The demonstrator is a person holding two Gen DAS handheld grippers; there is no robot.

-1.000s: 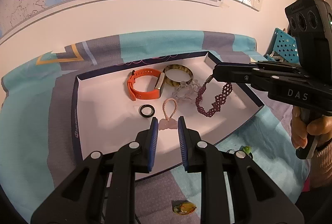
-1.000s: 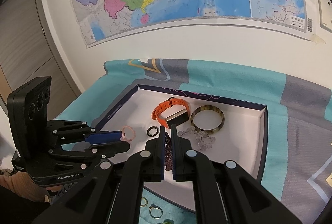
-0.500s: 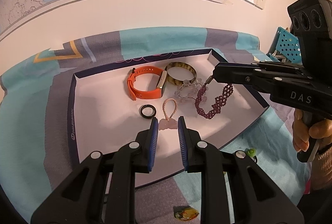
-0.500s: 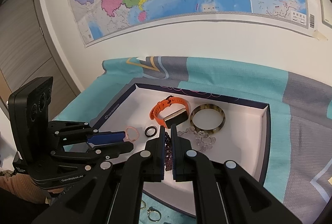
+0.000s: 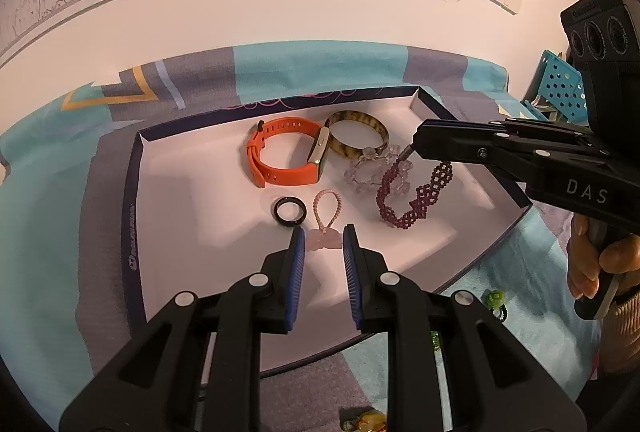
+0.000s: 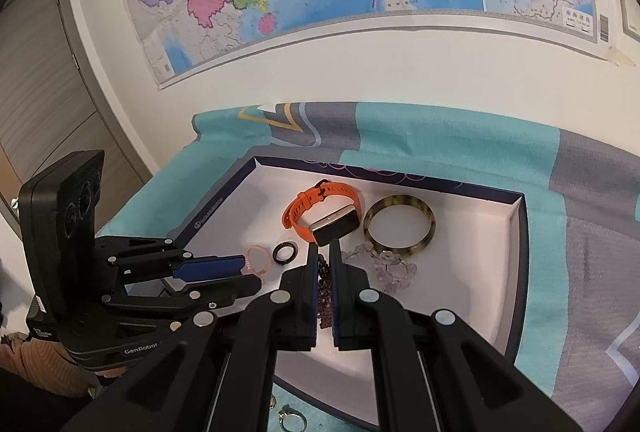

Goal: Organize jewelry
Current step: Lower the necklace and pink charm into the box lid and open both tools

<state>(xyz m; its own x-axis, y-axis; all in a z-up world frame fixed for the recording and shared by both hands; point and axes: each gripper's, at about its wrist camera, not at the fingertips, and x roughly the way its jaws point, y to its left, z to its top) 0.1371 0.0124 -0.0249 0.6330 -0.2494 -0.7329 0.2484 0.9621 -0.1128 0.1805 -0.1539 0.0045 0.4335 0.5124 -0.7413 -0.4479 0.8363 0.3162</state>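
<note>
Right tool point(image 6: 325, 264) pinches the dark-purple woven bead bracelet point(image 5: 414, 198) by one end, rest trailing over the white shallow tray point(image 5: 192, 192) beside the orange watch band point(image 5: 286, 156); left tool point(image 5: 322, 246) slightly spread, empty, just in front of it.

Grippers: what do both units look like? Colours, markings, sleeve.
Both are matte black with silver rivets and ribbed blue pads. The right gripper carries white "DAS" lettering and a three-lens black camera block; the left gripper reads "GenRobot". An orange-brown knit sleeve shows at the left wrist.
</note>
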